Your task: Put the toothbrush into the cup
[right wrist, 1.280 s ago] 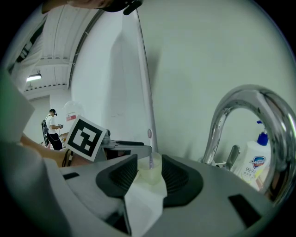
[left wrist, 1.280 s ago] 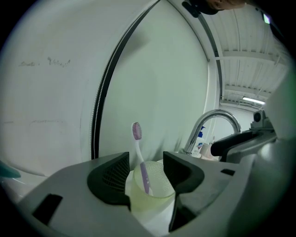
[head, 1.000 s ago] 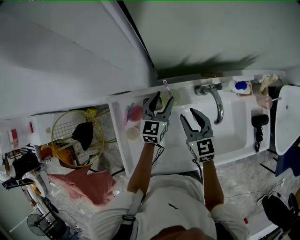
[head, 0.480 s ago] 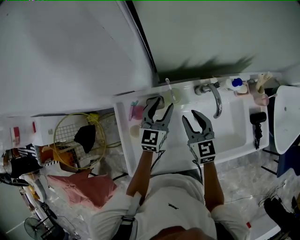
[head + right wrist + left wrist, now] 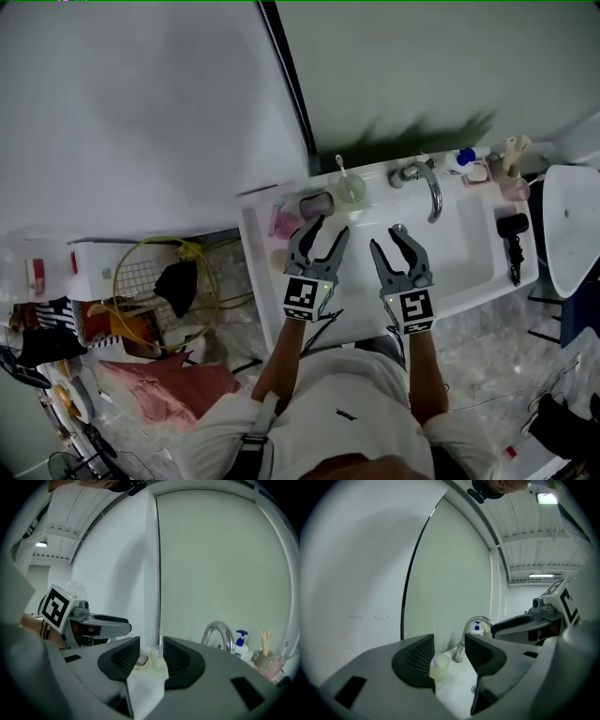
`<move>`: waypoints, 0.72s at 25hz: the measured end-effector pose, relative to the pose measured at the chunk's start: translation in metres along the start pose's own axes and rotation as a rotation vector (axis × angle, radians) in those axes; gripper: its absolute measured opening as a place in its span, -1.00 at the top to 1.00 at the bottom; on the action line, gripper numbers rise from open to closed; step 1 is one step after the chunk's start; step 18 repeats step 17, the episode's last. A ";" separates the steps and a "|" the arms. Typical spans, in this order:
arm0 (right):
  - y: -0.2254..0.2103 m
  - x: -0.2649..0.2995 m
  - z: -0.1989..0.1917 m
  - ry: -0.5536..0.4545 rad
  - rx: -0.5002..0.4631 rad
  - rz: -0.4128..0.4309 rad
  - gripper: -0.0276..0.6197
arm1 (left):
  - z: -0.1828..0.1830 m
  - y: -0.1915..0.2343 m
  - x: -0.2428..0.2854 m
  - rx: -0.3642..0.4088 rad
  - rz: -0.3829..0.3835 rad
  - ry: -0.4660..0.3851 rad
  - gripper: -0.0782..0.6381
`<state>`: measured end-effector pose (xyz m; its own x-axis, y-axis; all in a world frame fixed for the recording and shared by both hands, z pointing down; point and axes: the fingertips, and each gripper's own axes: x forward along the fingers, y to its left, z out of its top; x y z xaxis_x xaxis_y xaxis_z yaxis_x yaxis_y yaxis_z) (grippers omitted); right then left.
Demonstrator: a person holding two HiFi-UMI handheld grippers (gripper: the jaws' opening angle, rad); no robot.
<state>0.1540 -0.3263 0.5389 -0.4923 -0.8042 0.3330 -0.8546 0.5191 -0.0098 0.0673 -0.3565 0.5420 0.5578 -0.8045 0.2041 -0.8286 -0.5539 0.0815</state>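
My left gripper (image 5: 331, 226) and right gripper (image 5: 386, 237) hover in front of the faucet (image 5: 427, 182), fingers apart and holding nothing. The toothbrush (image 5: 339, 168) stands upright in the cup (image 5: 352, 191), just left of that faucet on the sink's (image 5: 466, 246) back ledge.

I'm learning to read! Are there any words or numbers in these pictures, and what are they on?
No words or numbers can be read anywhere.
Left gripper and right gripper: their cubes show black-and-white square patterns, no letters.
Pump bottle: label too small to read.
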 end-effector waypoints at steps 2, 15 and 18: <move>0.007 -0.007 0.002 -0.005 0.000 -0.013 0.40 | 0.002 -0.003 -0.009 0.003 -0.015 -0.006 0.19; 0.052 -0.036 0.015 -0.022 -0.015 -0.111 0.40 | 0.005 -0.010 -0.062 0.007 -0.103 -0.021 0.19; 0.060 -0.040 0.016 -0.020 -0.017 -0.122 0.40 | 0.002 -0.009 -0.071 0.006 -0.112 -0.012 0.19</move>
